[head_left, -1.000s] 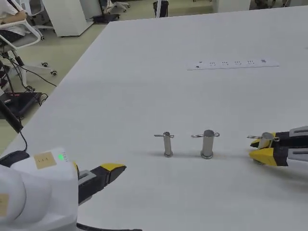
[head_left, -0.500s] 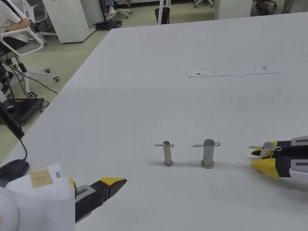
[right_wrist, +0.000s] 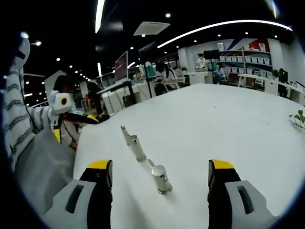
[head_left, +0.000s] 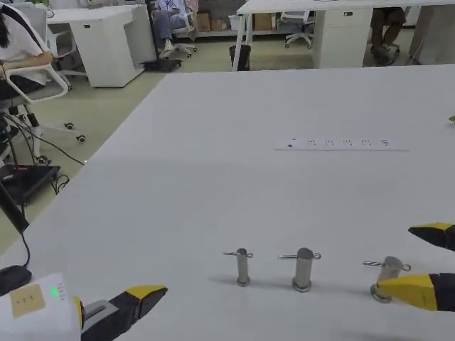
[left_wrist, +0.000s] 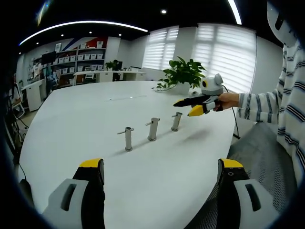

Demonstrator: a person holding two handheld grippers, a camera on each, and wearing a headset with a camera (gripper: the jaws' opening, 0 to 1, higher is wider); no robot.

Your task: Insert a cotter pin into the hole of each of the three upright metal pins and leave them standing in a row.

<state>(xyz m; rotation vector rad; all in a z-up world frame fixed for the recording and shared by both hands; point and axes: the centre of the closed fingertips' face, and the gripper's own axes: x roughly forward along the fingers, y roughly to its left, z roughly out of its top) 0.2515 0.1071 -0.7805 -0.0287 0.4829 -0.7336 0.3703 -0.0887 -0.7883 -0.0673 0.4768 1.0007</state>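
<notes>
Three upright metal pins stand in a row on the white table: the left pin, the middle pin and the right pin. Each has a thin cotter pin through its top. My right gripper is open just right of the right pin, with nothing between its yellow-tipped fingers. In the right gripper view the nearest pin stands ahead between the open jaws, and the other pins line up behind it. My left gripper is open at the near left, well away from the row.
A white power strip lies further back on the table. A potted plant stands at the table's far end. Chairs, desks and seated people are on the floor beyond the left edge.
The right gripper's fingers, earlier close about the right pin, have spread apart and drawn back to the right, leaving the pin standing. The head camera has tilted up.
</notes>
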